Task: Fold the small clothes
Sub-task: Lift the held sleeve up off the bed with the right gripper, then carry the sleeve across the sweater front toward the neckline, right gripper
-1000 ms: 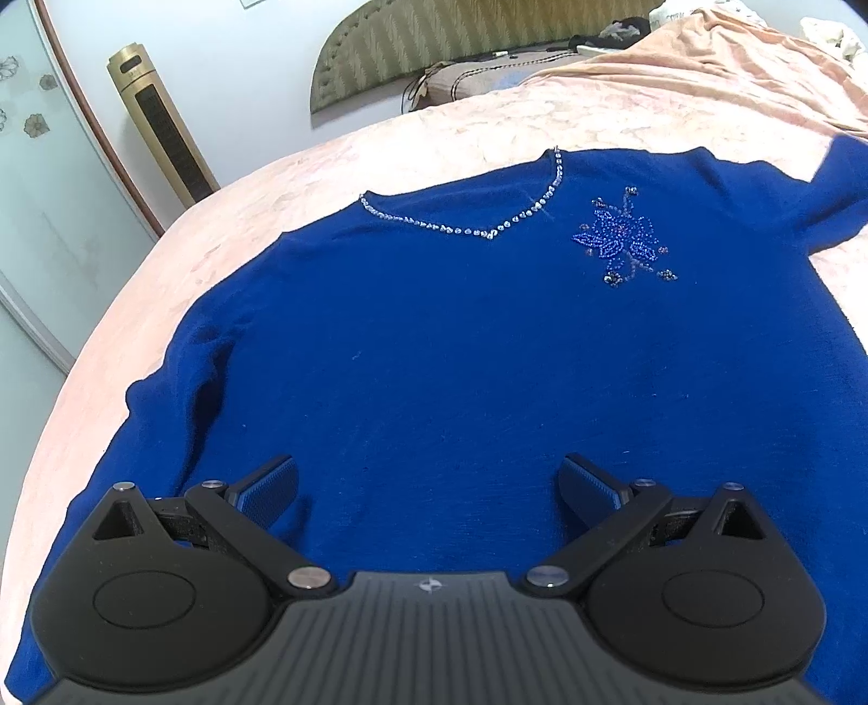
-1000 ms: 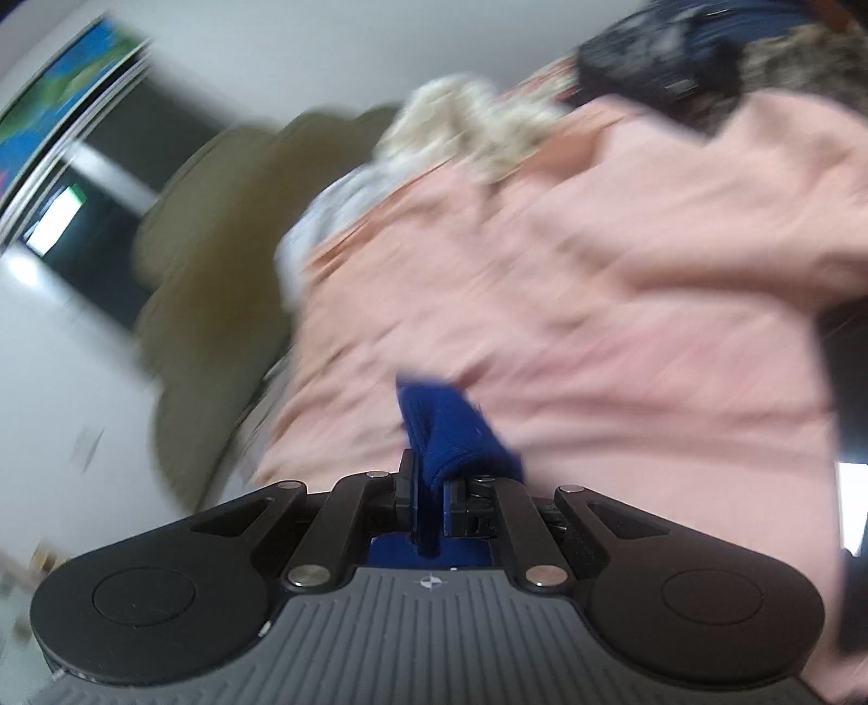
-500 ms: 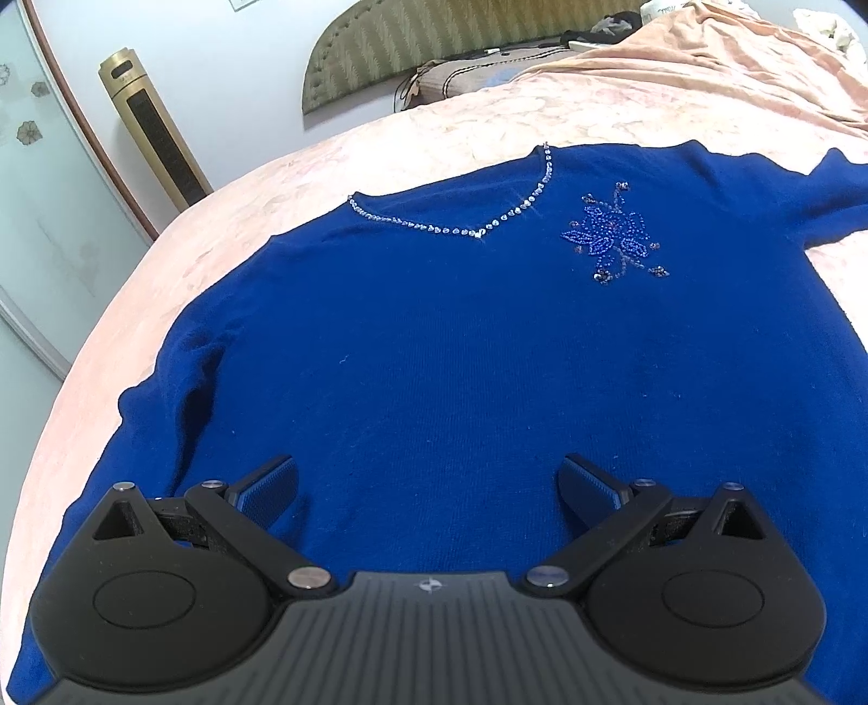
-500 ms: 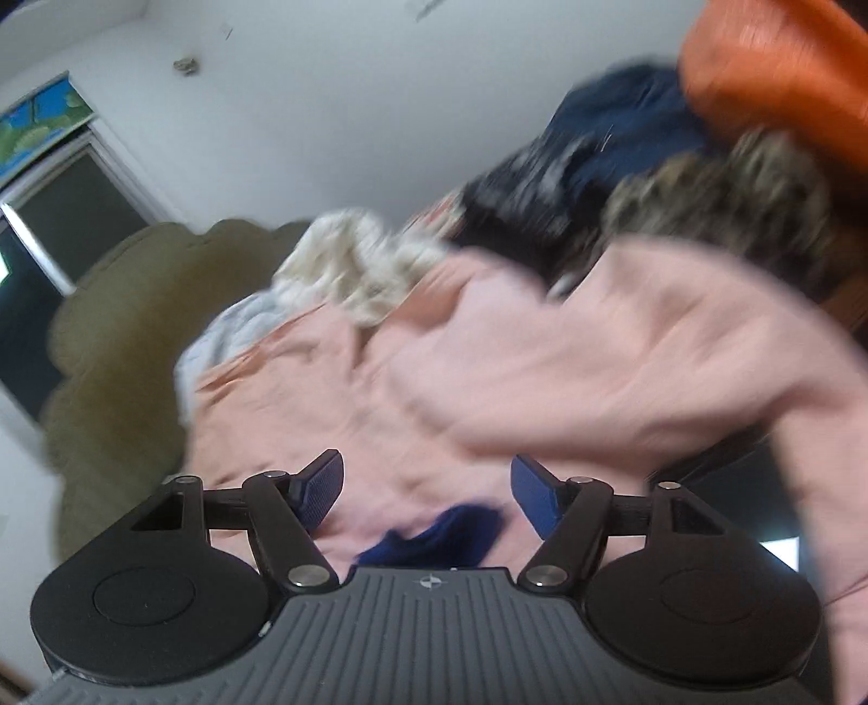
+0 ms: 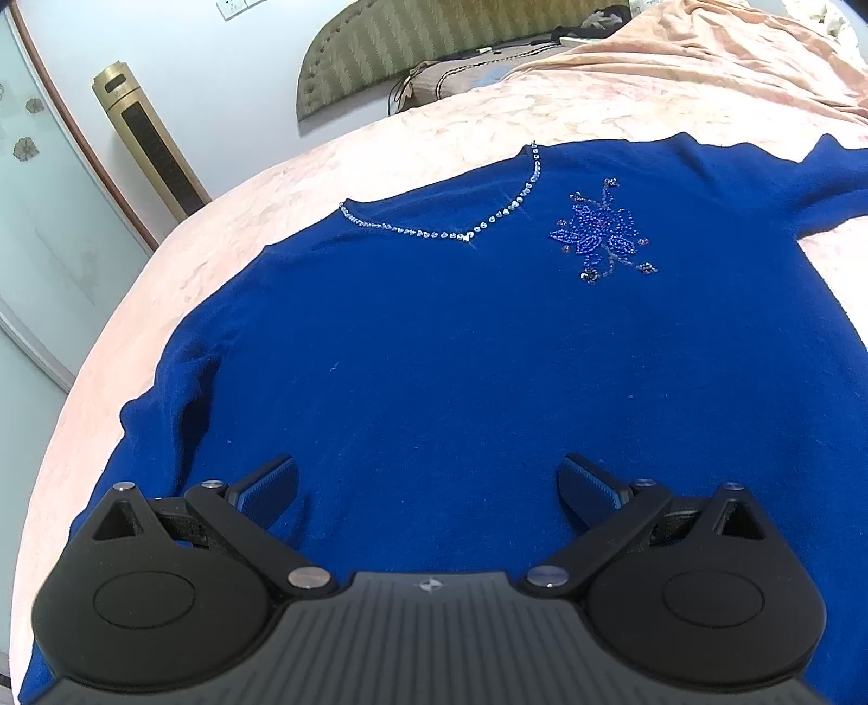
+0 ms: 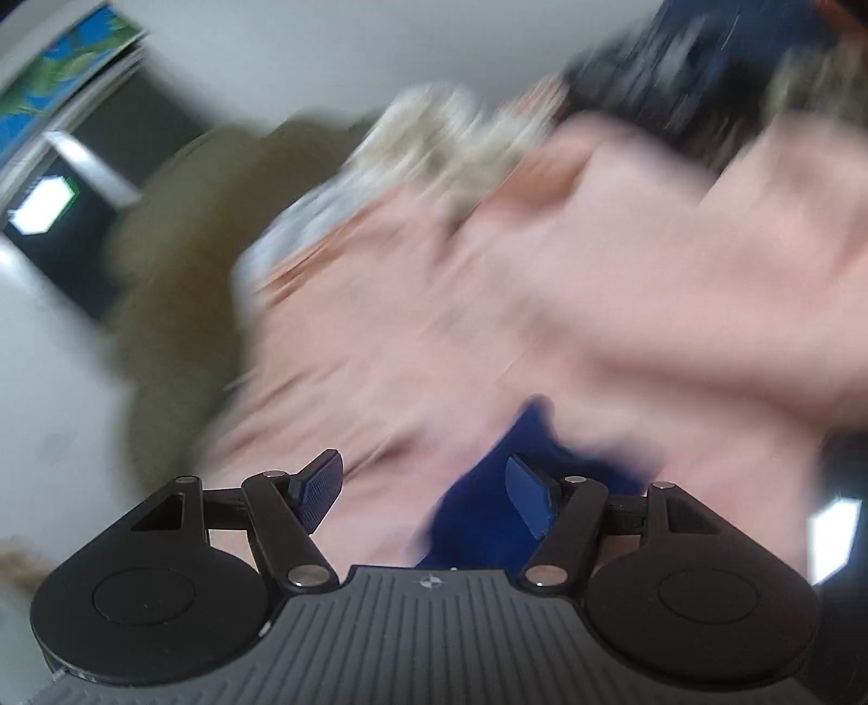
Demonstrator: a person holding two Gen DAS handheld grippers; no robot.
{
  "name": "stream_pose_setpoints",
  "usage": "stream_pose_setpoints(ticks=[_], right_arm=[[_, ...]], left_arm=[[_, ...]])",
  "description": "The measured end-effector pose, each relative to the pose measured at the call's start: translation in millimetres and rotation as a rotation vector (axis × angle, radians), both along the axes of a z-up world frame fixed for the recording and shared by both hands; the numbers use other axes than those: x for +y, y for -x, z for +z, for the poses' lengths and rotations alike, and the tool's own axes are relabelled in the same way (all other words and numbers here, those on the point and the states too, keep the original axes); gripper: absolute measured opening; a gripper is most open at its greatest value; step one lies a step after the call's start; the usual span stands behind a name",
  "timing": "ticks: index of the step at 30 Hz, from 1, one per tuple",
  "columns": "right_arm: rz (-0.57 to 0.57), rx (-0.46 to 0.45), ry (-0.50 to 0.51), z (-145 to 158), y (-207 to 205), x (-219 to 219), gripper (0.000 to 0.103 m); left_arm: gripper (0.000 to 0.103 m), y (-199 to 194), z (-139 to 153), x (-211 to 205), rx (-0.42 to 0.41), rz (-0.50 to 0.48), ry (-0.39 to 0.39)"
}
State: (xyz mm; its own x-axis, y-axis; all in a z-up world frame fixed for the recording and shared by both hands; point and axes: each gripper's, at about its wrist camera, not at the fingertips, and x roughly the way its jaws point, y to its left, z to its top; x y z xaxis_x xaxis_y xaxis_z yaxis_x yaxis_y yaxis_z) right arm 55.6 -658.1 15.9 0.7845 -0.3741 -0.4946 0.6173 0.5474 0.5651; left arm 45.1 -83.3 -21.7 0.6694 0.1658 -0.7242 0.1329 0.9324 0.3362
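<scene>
A royal-blue sweater (image 5: 461, 347) lies flat, front up, on a pink bedspread (image 5: 380, 152). It has a rhinestone V-neckline (image 5: 466, 225) and a beaded flower (image 5: 599, 233). My left gripper (image 5: 428, 482) hovers over the sweater's lower body, jaws wide open, nothing between them. In the blurred right wrist view, my right gripper (image 6: 426, 488) stands open above the bedspread (image 6: 488, 325). A blue sleeve end (image 6: 488, 510) lies under and beside its right finger, not pinched.
A gold tower fan (image 5: 149, 146) stands by the wall on the left, next to a glass door. An olive padded headboard (image 5: 434, 49) and pillows sit at the bed's far end. Piled clothes (image 6: 678, 81) lie beyond the right gripper.
The right gripper, shut on the blue sleeve a second ago, has opened and let it drop onto the bedspread. It keeps swinging. The left gripper has barely moved.
</scene>
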Motion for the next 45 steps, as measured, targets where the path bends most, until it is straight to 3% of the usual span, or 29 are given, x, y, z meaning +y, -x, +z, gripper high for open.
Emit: stream_pose_setpoints(ticks=[2,3,4,6,8,10,12,18,19,20,21,23,24,32,36,40,45], right_arm=[[-0.014,-0.081,0.031,5.1,12.5,5.3,0.071],[-0.001,-0.124,0.044,5.9,19.6,10.8,0.076],[0.006,-0.131,0.058,6.5,24.6,16.8,0.079],[-0.016,-0.051,0.051,4.8,31.4,22.8,0.081],[-0.034,-0.012,-0.058,-8.6,40.5,17.2,0.079],[0.0,-0.07,-0.203,-27.9,47.7,8.5,0.077],[0.032,-0.077,-0.282,-45.5,43.0,5.0,0.074],[0.075,-0.156,-0.226,-57.9,12.1,15.6,0.072],[0.063,-0.15,-0.222,-58.8,5.7,13.9,0.069],[0.051,-0.141,-0.228,-59.9,1.7,12.0,0.057],[0.042,-0.137,-0.248,-60.5,-1.6,7.1,0.037],[0.033,-0.123,-0.285,-61.6,-4.3,2.1,0.01],[0.029,-0.121,-0.278,-58.6,-2.9,2.7,0.009],[0.007,0.026,0.186,25.0,9.8,53.3,0.009],[0.106,0.086,0.401,51.4,2.2,117.0,0.009],[0.292,0.091,0.487,54.9,-11.2,195.6,0.009],[0.505,0.093,0.513,44.5,-22.7,290.0,0.009]], left_arm=[[0.103,0.4,-0.2,1.5,-0.005,0.002,-0.004],[0.103,-0.8,-1.0,2.4,-0.003,0.007,-0.004],[0.103,-2.6,-1.8,2.8,0.002,0.011,0.0],[0.103,-5.2,-2.3,2.8,0.011,0.011,0.013],[0.103,-4.8,-2.3,1.0,0.007,0.003,0.016],[0.103,-3.1,-3.5,-2.0,0.002,-0.007,0.006],[0.103,-2.5,-4.5,-3.7,0.002,-0.013,-0.004],[0.103,-2.3,-3.2,-2.8,0.007,-0.005,-0.008],[0.103,-2.5,-2.8,-2.7,0.007,-0.004,-0.01],[0.103,-2.4,-2.5,-2.9,0.005,-0.004,-0.011],[0.103,-2.4,-2.1,-2.6,0.004,-0.005,-0.011],[0.103,-2.1,-1.9,-1.9,0.003,-0.008,-0.009],[0.103,-2.3,-2.1,-1.3,0.003,-0.01,-0.008],[0.103,-7.3,6.5,8.7,-0.029,-0.009,0.008],[0.103,-11.0,9.7,16.9,-0.042,0.008,0.013],[0.103,-16.1,11.6,28.3,-0.054,0.033,0.028],[0.103,-19.3,10.6,46.4,-0.043,0.07,0.091]])
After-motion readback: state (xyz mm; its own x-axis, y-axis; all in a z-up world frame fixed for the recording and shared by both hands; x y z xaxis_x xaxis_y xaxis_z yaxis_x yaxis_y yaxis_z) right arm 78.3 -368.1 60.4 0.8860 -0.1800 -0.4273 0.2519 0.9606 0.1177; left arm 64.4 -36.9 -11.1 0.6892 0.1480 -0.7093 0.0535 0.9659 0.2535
